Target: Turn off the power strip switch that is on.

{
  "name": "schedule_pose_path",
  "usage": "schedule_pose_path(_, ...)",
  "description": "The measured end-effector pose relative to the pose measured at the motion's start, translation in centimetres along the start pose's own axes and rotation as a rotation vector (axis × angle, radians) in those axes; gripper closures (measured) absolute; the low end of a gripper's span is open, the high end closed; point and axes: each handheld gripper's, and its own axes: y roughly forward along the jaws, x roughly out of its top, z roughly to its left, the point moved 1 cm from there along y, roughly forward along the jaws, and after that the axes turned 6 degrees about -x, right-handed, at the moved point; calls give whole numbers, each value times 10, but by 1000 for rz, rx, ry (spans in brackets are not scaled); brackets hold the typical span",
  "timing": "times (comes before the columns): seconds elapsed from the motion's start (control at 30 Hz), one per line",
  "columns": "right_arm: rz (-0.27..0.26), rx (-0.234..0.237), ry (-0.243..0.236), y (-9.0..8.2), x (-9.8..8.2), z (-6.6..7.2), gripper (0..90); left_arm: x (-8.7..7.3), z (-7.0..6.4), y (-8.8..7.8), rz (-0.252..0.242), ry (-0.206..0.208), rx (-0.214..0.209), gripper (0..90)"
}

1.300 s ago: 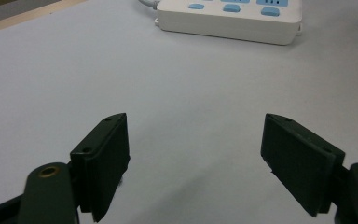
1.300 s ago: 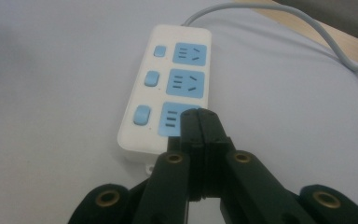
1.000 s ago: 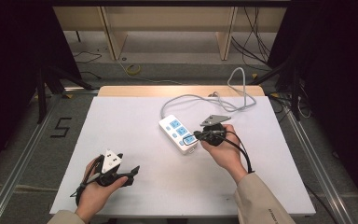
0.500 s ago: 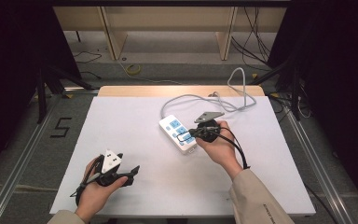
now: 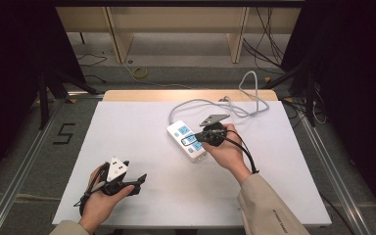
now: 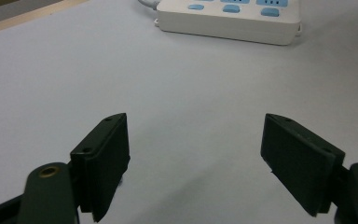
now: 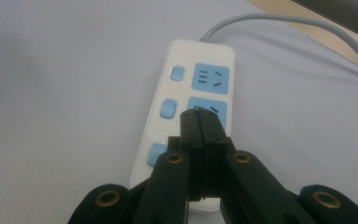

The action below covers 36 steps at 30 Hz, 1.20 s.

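Observation:
A white power strip [image 5: 178, 133] with blue sockets and blue switches lies near the middle of the white table [image 5: 142, 122], and its grey cable [image 5: 235, 105] runs off to the far right edge. My right gripper [image 5: 192, 140] is shut with nothing between its jaws. In the right gripper view its tips [image 7: 199, 116] stand over the middle socket of the power strip [image 7: 168, 56]; whether they touch it I cannot tell. My left gripper [image 5: 139, 180] rests at the front left of the table, open and empty. In the left gripper view the left gripper [image 6: 196, 135] faces the power strip [image 6: 228, 18] from a distance.
The cable loops over the table's far wooden edge [image 5: 186, 95]. Beyond the table are wooden legs of a shelf [image 5: 120, 34] and loose cables on the floor. A metal rail [image 5: 24, 161] runs along the table's left side.
The right hand has edged a little to the left over the power strip, its gripper staying shut. The left hand and gripper have not moved.

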Motion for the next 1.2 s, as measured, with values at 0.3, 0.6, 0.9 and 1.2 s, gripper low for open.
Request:
schedule_pose_path(0.3,13,3,-7,7,6,2,900,0,0,0,-1,-1,0,234)
schedule_pose_path(0.6,28,2,-13,13,11,1,900,0,0,0,-2,-3,-1,234)
schedule_pose_path(0.9,44,1,-19,19,18,1,900,0,0,0,-2,-3,-1,235)
schedule_pose_path(1.2,59,-4,-17,25,28,1,900,0,0,0,0,0,0,235)
